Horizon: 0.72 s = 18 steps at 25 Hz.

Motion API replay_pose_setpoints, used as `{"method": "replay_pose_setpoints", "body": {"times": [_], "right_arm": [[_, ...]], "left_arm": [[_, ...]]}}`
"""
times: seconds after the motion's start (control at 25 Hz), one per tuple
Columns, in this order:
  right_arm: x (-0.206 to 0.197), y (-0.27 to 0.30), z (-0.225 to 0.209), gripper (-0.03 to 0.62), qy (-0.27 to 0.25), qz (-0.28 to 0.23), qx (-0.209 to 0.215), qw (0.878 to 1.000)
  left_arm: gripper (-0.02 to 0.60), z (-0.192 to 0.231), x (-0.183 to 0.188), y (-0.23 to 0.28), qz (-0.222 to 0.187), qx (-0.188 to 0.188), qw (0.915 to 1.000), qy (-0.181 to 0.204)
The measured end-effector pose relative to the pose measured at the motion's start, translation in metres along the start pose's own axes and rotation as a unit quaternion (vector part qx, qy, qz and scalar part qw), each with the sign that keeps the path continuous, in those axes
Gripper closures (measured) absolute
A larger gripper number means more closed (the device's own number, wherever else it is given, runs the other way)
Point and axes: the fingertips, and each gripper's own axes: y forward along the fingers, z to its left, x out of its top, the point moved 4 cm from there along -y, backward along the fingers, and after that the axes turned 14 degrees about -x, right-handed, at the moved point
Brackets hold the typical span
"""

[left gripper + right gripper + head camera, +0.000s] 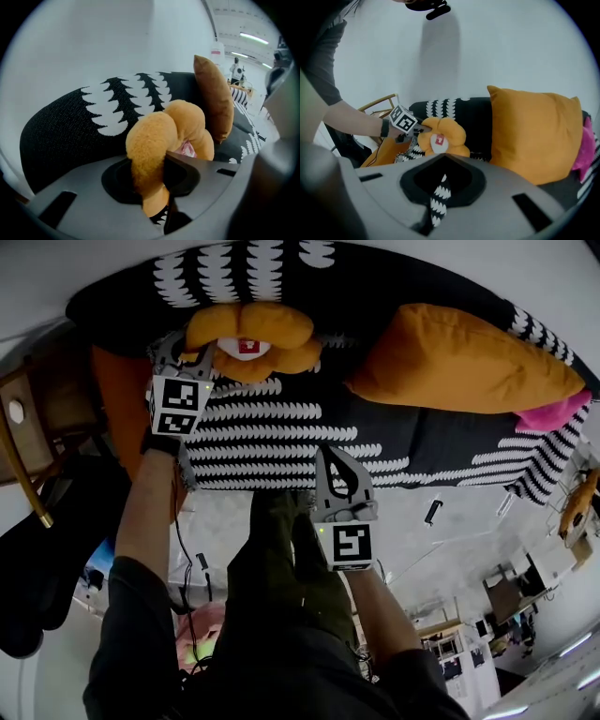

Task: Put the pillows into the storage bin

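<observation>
An orange flower-shaped pillow (248, 338) with a white and red centre lies on the black-and-white patterned sofa (272, 432). My left gripper (192, 351) is shut on one of its petals; in the left gripper view the plush petal (150, 154) is squeezed between the jaws (157, 187). A large orange square pillow (459, 357) leans to the right, with a pink pillow (553, 413) beyond it. My right gripper (333, 457) is shut at the seat's front edge. A strip of patterned cover (437, 199) shows in its slit; I cannot tell whether it is pinched.
A wooden chair (19, 427) stands left of the sofa, with orange cloth (117, 399) draped beside the armrest. A small black object (432, 512) lies on the pale floor. Furniture and clutter (525, 577) sit at the far right. The person's green trousers (281, 559) fill the foreground.
</observation>
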Motion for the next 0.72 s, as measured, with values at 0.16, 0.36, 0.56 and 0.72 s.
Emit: {"method": "replay_pose_setpoints", "body": {"times": [0.16,0.36,0.56,0.72], "right_arm": [[0.025,0.032,0.005,0.592,-0.021,-0.034,-0.002,0.999],[0.037,0.035,0.007,0.592,-0.033,-0.040,-0.003,0.999],[0.051,0.001,-0.004,0.592,-0.042,-0.042,-0.021,0.998],[0.074,-0.044,-0.015,0.592,-0.043,-0.056,-0.043,0.997]], "left_arm": [[0.503,-0.008,0.009,-0.004,-0.002,-0.006,0.9999,0.010],[0.506,-0.030,0.020,-0.025,0.005,-0.021,0.9996,0.017],[0.506,-0.053,0.044,-0.066,-0.001,-0.021,0.9991,0.037],[0.505,-0.060,0.080,-0.105,-0.016,-0.014,0.9986,0.048]]}}
